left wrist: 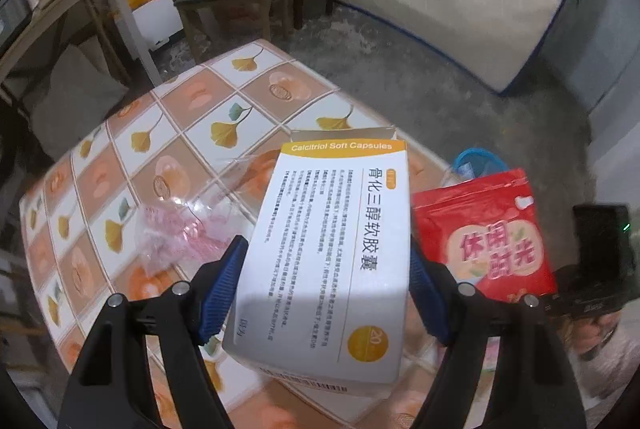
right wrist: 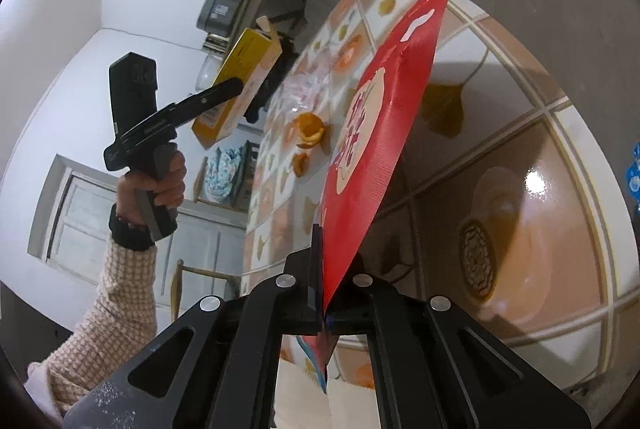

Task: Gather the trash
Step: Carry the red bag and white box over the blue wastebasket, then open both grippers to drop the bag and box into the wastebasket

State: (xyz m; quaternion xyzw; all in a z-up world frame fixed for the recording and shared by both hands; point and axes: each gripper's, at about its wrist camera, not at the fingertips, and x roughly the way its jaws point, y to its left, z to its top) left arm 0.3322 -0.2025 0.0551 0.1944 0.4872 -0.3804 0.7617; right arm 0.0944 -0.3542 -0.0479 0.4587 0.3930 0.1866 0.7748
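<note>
While left tongs [left wrist: 324, 277] clamp medicine box [left wrist: 328, 253] | right tongs [right wrist: 326, 293] pinch red pouch [right wrist: 380, 133] | above tiled table [left wrist: 160, 133]

The white carton [left wrist: 328, 261] reads "Calcitriol Soft Capsules", "骨化三醇软胶囊", "20"; the red pouch [left wrist: 486, 235] "休闲时光".

Table [left wrist: 224, 101], tiled ginkgo-leaf oilcloth: crumpled clear pink-printed plastic wrapper [left wrist: 176, 233] at 9 o'clock; orange peel pieces [right wrist: 309, 133] near centre, right-wrist view.
</note>
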